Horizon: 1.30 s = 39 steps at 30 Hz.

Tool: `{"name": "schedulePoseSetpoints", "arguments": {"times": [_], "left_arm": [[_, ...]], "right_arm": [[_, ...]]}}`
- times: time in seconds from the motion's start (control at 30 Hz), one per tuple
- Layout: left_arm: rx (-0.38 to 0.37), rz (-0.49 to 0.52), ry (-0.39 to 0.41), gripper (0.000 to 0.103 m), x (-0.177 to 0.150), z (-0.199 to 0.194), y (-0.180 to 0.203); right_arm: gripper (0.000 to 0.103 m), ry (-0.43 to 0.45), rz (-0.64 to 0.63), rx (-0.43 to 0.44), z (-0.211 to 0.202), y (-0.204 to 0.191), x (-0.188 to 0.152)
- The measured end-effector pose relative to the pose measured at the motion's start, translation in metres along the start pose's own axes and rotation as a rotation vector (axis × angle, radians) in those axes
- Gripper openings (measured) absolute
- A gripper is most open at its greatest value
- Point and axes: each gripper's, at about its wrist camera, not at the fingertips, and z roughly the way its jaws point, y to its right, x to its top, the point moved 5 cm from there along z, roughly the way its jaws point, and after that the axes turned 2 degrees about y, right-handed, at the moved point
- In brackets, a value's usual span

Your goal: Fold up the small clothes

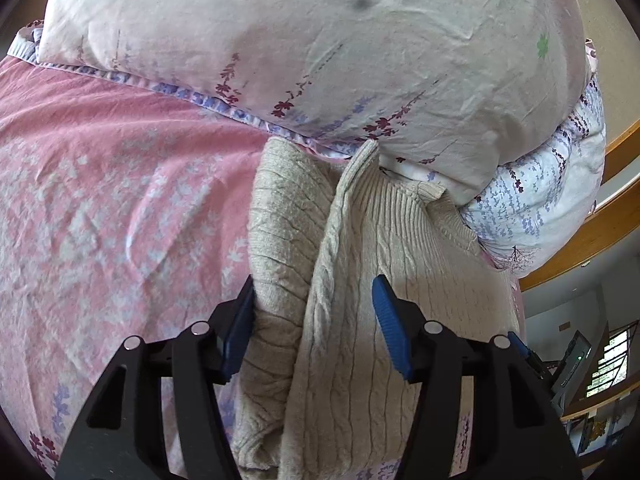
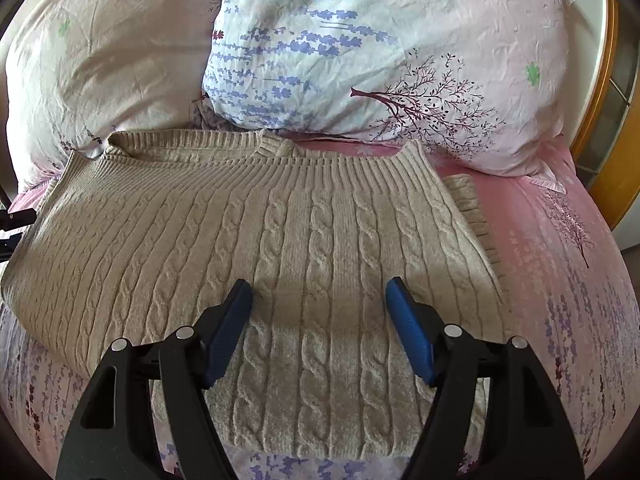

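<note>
A beige cable-knit sweater [image 2: 304, 240] lies folded on the pink bed sheet [image 2: 560, 264], its ribbed hem toward the pillows. In the left wrist view the sweater [image 1: 352, 280] shows edge-on, with a folded layer standing between the blue pads. My left gripper [image 1: 314, 312] is open, its jaws on either side of the sweater's raised edge. My right gripper [image 2: 318, 304] is open and empty, low over the middle of the sweater. A bit of the left gripper [image 2: 16, 220] shows at the sweater's left side.
Two large floral pillows [image 2: 360, 60] [image 2: 100, 60] lie right behind the sweater. The pillows [image 1: 320, 40] fill the top of the left wrist view. A wooden bed frame [image 2: 600, 80] runs along the right. The pink sheet [image 1: 100, 200] spreads to the left.
</note>
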Motion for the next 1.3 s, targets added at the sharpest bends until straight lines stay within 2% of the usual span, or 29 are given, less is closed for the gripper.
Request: {"name": "schedulePoseSetpoints", "arguments": {"times": [0.3,0.47,0.6,0.77,1.07,1.13,1.27,1.3], "left_arm": [[-0.112,-0.149,-0.033,0.028,-0.002,0.012,-0.009],[-0.111,-0.155,-0.044,0.027,-0.002,0.017,-0.004],[-0.119,-0.19,-0.037,0.021,-0.003,0.018,-0.005],[-0.181,-0.201,-0.009,0.019,-0.001,0.008,0.009],[-0.313,-0.206,0.046,0.018,0.001,-0.014,0.065],[-0.339,-0.197,0.047,0.018,-0.002,-0.014,0.085],[-0.39,-0.168,0.031,0.017,-0.008,-0.003,0.13],[-0.4,-0.169,0.03,0.017,-0.01,0.001,0.14]], "right_arm": [[0.074,0.001,0.013,0.012,0.003,0.0,-0.001],[0.074,0.0,0.012,0.013,0.003,-0.001,-0.002],[0.074,0.001,0.016,0.018,0.004,-0.001,-0.003],[0.076,-0.002,0.02,0.022,0.004,0.0,-0.003],[0.077,-0.011,0.029,0.038,0.004,0.001,0.002],[0.077,0.011,0.079,0.101,-0.003,0.008,0.004],[0.077,0.039,0.239,0.354,-0.019,0.03,0.01],[0.077,0.036,0.265,0.394,-0.021,0.035,0.011]]}}
